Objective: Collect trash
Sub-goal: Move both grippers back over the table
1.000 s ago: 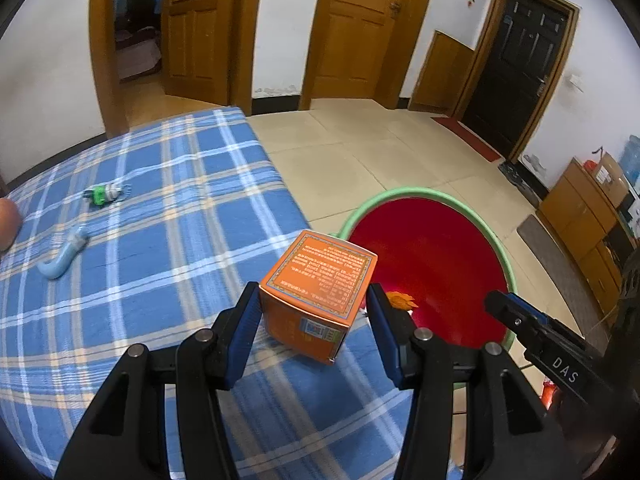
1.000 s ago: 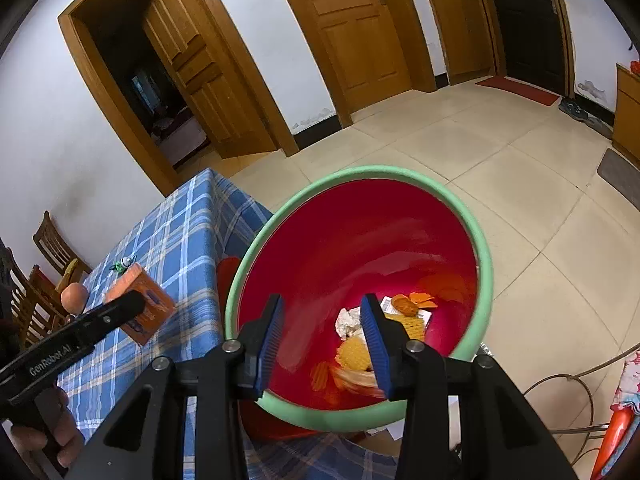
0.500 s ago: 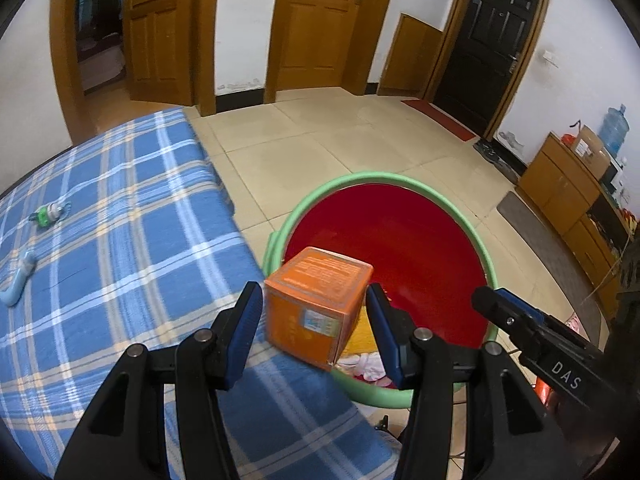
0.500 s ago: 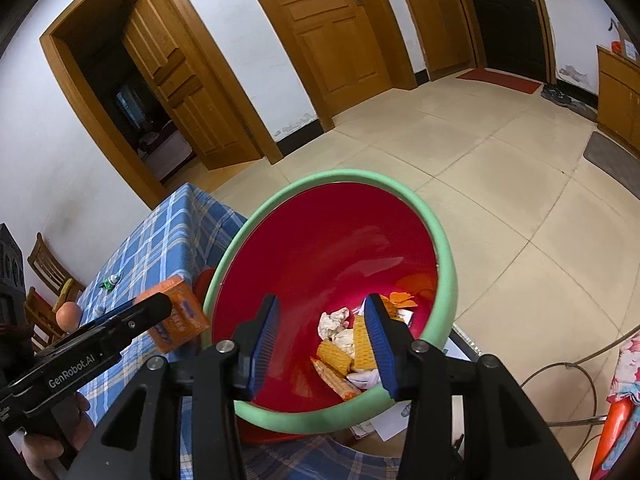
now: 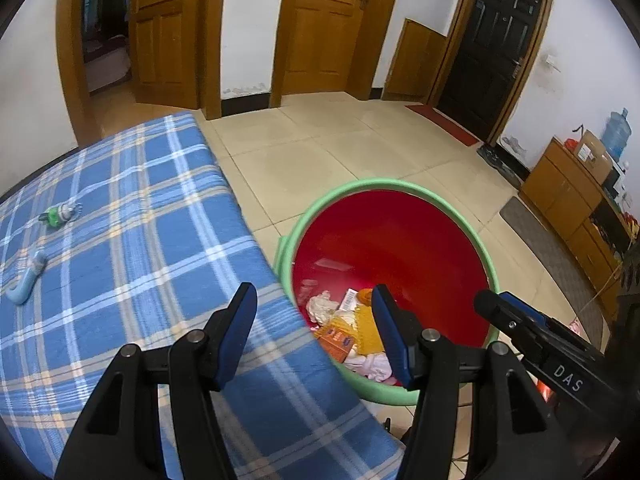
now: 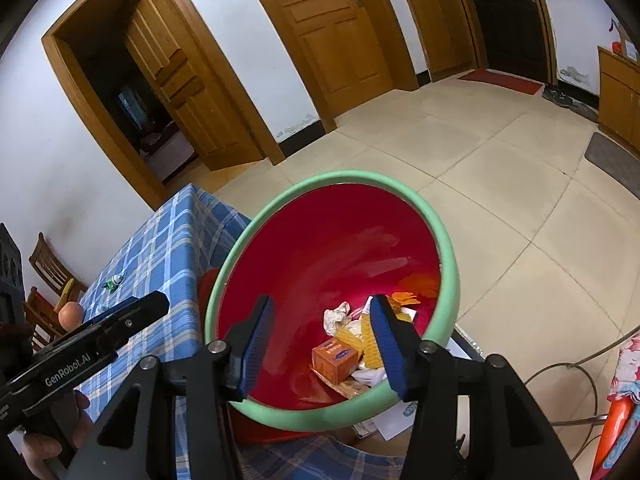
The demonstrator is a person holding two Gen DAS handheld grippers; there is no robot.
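An orange box (image 5: 335, 339) lies in the red bin (image 5: 362, 186) among crumpled paper and yellow scraps. My left gripper (image 5: 312, 305) hangs over the table's corner and the bin's near rim; its jaws are opening and nothing is between them. My right gripper (image 6: 321, 312) hovers above the red bin (image 6: 449, 264), its jaws also opening around nothing, with the orange box (image 6: 334, 360) far below. Each gripper shows in the other's view: the right gripper (image 5: 520, 326) and the left gripper (image 6: 120, 320). On the blue checked tablecloth (image 5: 132, 240) lie a small green item (image 5: 60, 213) and a pale blue curved item (image 5: 26, 282).
The bin stands on the tiled floor against the table's right edge. Wooden chairs (image 6: 48, 268) stand beyond the table. A wooden cabinet (image 5: 572, 196) with a water jug (image 5: 618, 134) lines the right wall. A cable (image 6: 576, 372) and papers lie on the floor by the bin.
The left gripper carried the orange box from over the table to above the bin and let it go; the box now lies in the bin. The right gripper's jaws have widened.
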